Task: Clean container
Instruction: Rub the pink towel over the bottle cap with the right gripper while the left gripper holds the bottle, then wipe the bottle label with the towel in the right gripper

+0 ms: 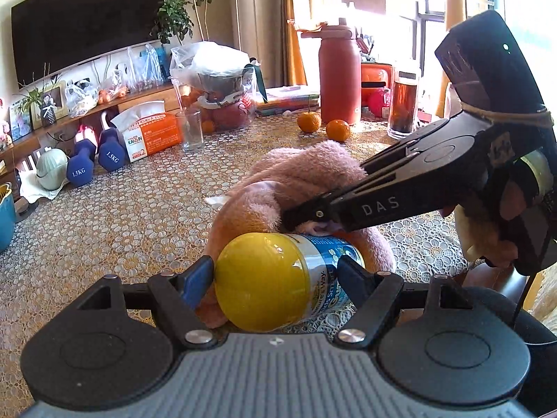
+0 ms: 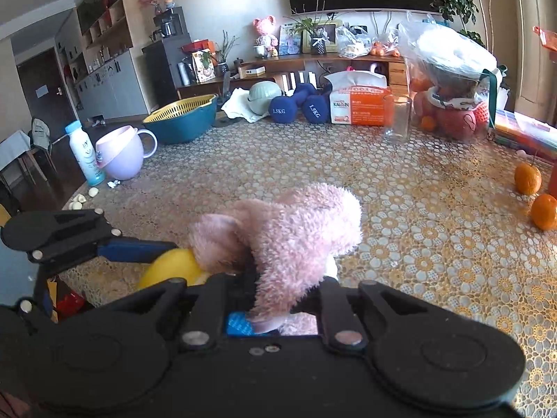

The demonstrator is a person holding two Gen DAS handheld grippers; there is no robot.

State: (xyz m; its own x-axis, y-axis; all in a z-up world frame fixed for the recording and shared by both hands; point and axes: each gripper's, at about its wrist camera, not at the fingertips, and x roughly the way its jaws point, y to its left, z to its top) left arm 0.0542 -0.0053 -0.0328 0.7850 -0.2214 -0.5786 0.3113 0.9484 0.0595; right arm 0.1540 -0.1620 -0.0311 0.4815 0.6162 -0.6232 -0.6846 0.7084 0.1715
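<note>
A bottle with a yellow cap [image 1: 261, 278] and blue label lies on its side, low over the lace tablecloth, and my left gripper [image 1: 278, 275] is shut on it. A fluffy pink cloth [image 1: 306, 170] drapes over the bottle's far end. My right gripper [image 1: 296, 217] reaches in from the right, shut on that cloth and pressing it onto the bottle's label. In the right wrist view the pink cloth [image 2: 289, 240] bulges up between the fingers of my right gripper [image 2: 278, 299], the yellow cap [image 2: 174, 268] peeks out at left, and a left gripper finger [image 2: 135, 249] touches it.
On the table stand a clear glass [image 1: 189, 129], a tissue box [image 1: 149, 132], two blue dumbbells [image 1: 94, 160], two oranges [image 1: 323, 125], a red flask [image 1: 339, 76] and a bagged bowl [image 1: 216, 80]. A teal basket [image 2: 181, 118], lilac mug [image 2: 122, 153] and milk bottle [image 2: 83, 153] sit left.
</note>
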